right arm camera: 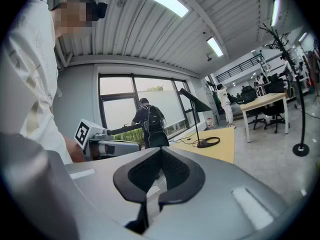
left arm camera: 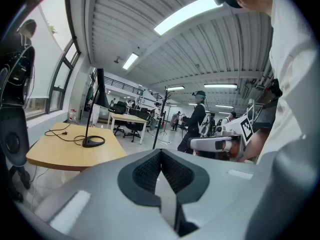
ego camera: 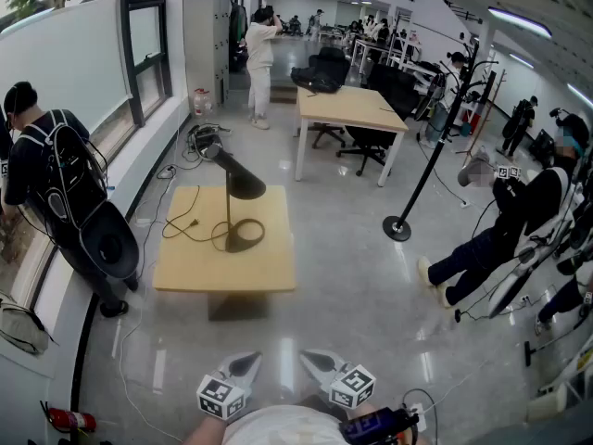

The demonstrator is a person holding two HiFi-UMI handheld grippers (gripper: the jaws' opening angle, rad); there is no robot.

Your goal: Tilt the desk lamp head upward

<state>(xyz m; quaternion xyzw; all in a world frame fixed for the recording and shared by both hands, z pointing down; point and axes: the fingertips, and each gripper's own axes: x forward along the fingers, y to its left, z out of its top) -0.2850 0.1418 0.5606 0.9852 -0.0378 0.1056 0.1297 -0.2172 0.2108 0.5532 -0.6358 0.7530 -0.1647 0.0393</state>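
Note:
A black desk lamp stands on a low wooden table some way ahead of me. Its cone head slopes downward above a ring base. My left gripper and right gripper sit side by side at the bottom of the head view, well short of the table. Both are shut with nothing between the jaws. In the left gripper view the lamp base lies far off beyond the closed gripper. The right gripper view shows the lamp head beyond its shut gripper.
A black cable loops over the tabletop. A person with a backpack stands by the window at left. A pole on a round base rises to the right, with seated people beyond. A taller desk stands behind.

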